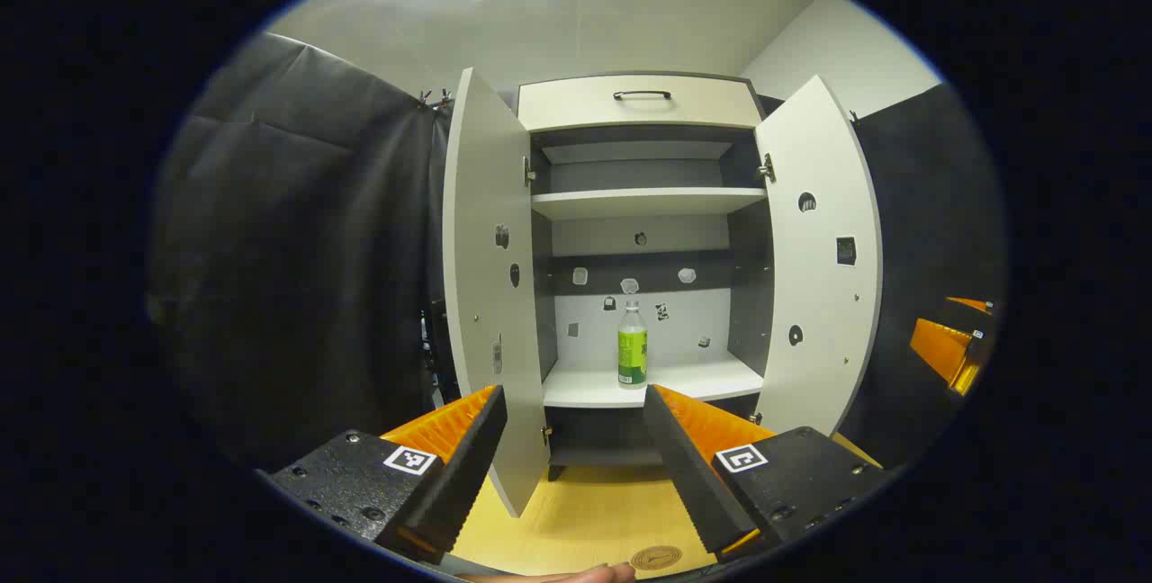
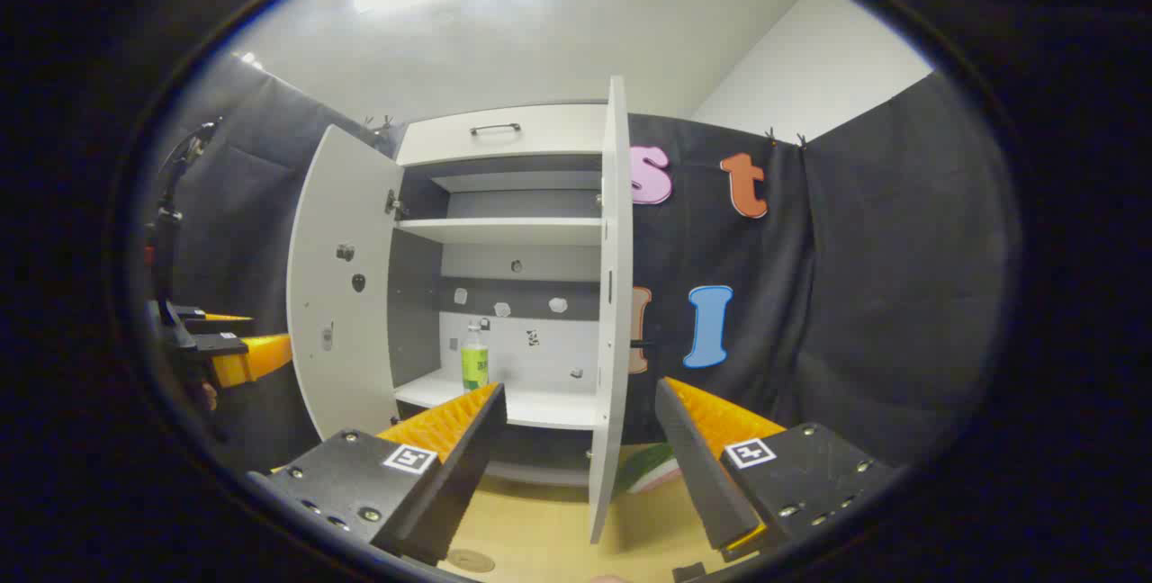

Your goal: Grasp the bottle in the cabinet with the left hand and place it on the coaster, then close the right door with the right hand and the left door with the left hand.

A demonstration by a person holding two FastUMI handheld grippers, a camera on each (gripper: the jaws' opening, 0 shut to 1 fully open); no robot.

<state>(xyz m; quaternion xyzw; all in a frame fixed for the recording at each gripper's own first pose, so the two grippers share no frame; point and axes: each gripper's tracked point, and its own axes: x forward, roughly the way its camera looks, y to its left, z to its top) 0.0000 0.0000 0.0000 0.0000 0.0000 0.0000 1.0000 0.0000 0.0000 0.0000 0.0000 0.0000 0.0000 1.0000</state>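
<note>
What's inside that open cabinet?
One bottle with a green label stands on the cabinet's lower shelf; the upper shelf looks bare. Whatever the closed top drawer holds is hidden.

In the left gripper view, the coaster at bottom centre is partly cut off by the edge. The bottle label is too small to read. In the right gripper view, the right door hides part of the cabinet's shelves.

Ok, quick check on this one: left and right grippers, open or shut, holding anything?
Left gripper: open, empty, aimed at the clear green-labelled plastic bottle standing on the cabinet shelf.
Right gripper: open, empty, facing the white right door.
</note>
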